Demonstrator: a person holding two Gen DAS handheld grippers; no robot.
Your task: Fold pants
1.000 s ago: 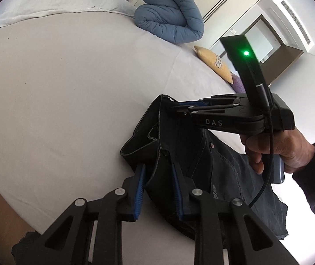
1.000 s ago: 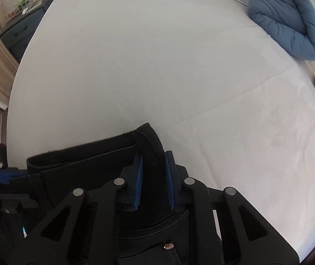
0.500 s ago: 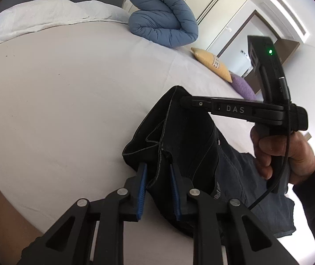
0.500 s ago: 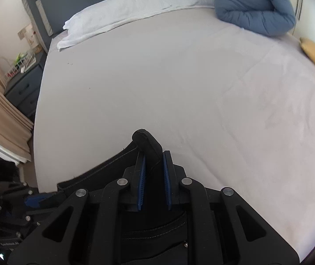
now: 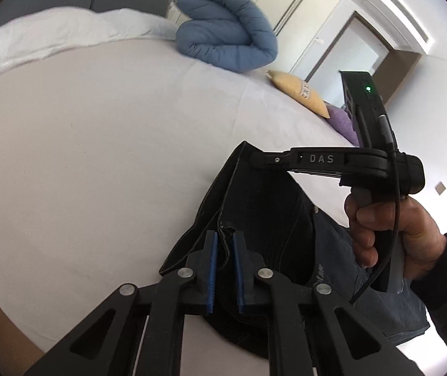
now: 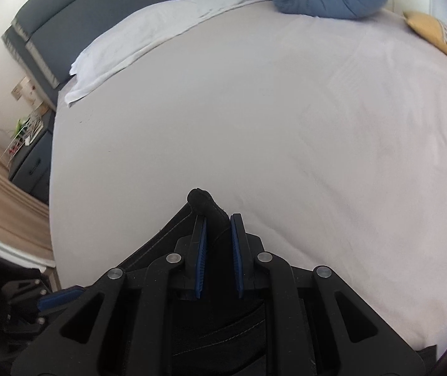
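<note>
The left tool (image 5: 223, 244) is closing on the waistband of the dark pants (image 5: 264, 216). The right tool (image 6: 217, 228) pinches the waistband's other corner, lifted above the bed (image 6: 254, 119)

pants (image 5: 264, 219) on bed (image 5: 98, 156) | duvet (image 5: 223, 44) behind | pillow (image 5: 51, 34) left

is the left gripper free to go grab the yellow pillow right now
Probably not. The left gripper is closing on the waistband of the pants, and the yellow pillow lies at the far side of the bed.
</note>
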